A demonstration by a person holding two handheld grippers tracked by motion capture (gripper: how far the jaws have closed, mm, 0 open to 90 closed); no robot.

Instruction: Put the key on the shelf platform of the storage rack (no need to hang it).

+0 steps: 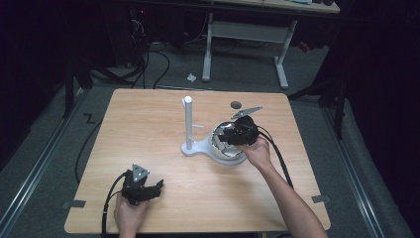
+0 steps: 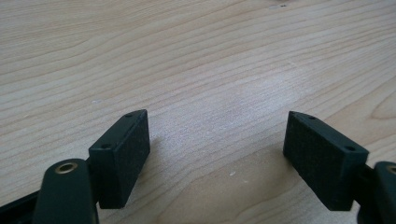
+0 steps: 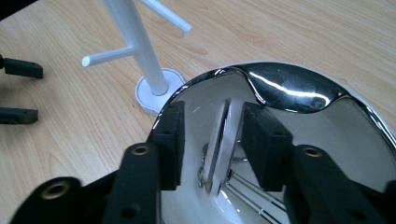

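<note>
Two hand-held grippers in play: right hand-held gripper (image 3: 213, 122) spread, straddling but not pinching a thin white tab (image 3: 223, 140) standing upright inside the chrome bowl (image 3: 299, 88), just beside the white peg stand (image 3: 140, 51) on the surface (image 2: 187, 46). Left hand-held gripper (image 2: 217, 116) spread wide, empty, low over bare wood. Probably stiff, light and slick, that bowl; best taken squarely by the tab, with firm pressure.

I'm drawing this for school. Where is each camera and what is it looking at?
High view: above the table, looking down; both forearms, left gripper, right gripper.
Left gripper view: on the left gripper, facing bare wood; open jaws.
Right gripper view: on the right gripper, looking into the shiny bowl; jaws around a thin white piece.
Shared: high and right views show the white stand.
</note>
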